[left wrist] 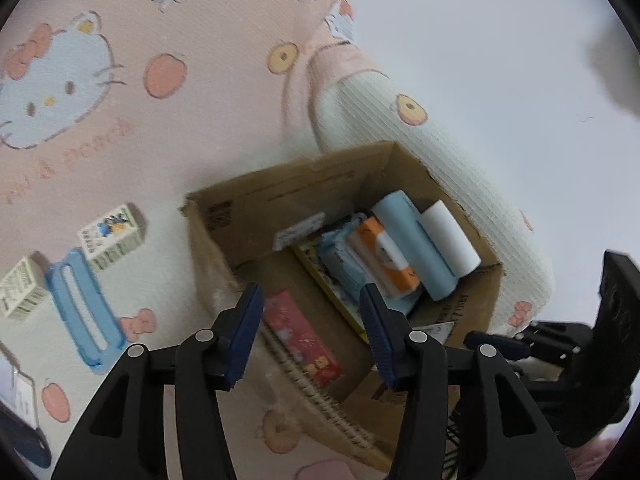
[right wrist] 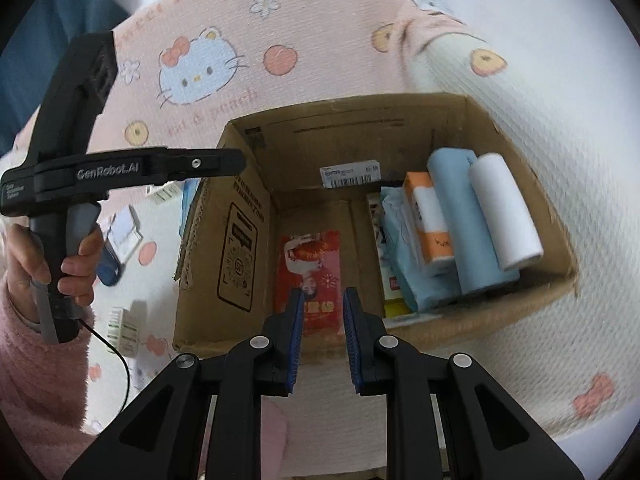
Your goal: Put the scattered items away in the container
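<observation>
Brown cardboard box (right wrist: 360, 140); pink cat-print blanket (left wrist: 180, 140); red packet (right wrist: 310, 264).

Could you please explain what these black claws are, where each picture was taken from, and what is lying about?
These are no robot arms: a person's hand holds a trigger-operated claw, one per hand, each with its own camera looking along the fingers. One picture is from the left claw, open and empty; the other from the right claw, narrowly open, holding nothing. Both hang over a cardboard box on a cartoon-cat blanket. Inside lie a red packet, a blue roll and a white roll. A blue frame and small cartons remain outside.
</observation>
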{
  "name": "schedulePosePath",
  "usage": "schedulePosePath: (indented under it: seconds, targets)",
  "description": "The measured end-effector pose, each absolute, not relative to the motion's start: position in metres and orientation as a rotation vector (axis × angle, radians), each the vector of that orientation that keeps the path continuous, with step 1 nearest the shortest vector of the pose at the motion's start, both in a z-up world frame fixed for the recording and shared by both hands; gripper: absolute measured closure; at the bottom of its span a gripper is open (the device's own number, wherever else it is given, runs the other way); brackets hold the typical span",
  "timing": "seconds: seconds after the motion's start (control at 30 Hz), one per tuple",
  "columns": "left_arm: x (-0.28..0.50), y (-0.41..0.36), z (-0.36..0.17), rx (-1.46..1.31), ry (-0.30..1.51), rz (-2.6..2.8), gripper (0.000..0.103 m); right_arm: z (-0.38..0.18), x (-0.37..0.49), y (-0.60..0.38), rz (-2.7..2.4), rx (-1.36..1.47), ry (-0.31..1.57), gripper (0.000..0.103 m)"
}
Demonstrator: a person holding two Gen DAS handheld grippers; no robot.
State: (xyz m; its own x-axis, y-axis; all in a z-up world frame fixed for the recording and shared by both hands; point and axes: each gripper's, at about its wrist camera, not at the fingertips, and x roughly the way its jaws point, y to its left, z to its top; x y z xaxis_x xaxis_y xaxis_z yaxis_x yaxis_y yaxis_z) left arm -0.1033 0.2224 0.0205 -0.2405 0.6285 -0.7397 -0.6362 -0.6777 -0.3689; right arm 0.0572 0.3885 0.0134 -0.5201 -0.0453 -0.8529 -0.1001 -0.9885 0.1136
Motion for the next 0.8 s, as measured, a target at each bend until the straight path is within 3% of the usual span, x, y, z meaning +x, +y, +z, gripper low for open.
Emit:
schedulePosePath:
  seconds: [0.13, 0.27, 0.33, 0.4, 0.43, 0.8]
  targets:
    - [-0.099, 0.208, 0.026, -1.15, 0.006, 2.046, 0.046, 0.021, 0.049, 0.376, 2.73, -1.507, 0.193, 0.086]
    - [-0.091, 0.18, 0.032, -1.099, -0.038, 2.119, 0.034, 0.024, 0.04, 0.356, 2.754, -1.488, 0.172, 0.078]
    - [-0.086, 0.16, 0.031, -1.071, -0.063, 2.156, 0.033, 0.027, 0.035, 0.346, 2.767, -1.479, 0.16, 0.065]
    - [-0.084, 0.142, 0.026, -1.076, -0.085, 2.186, 0.032, 0.03, 0.031, 0.332, 2.792, -1.45, 0.162, 0.045]
    - [-0.084, 0.133, 0.023, -1.088, -0.099, 2.205, 0.031, 0.032, 0.03, 0.328, 2.803, -1.442, 0.161, 0.043]
    - [-0.094, 0.011, -0.008, -1.147, -0.339, 2.362, 0.031, 0.026, -0.014, 0.252, 2.904, -1.486, 0.03, 0.038]
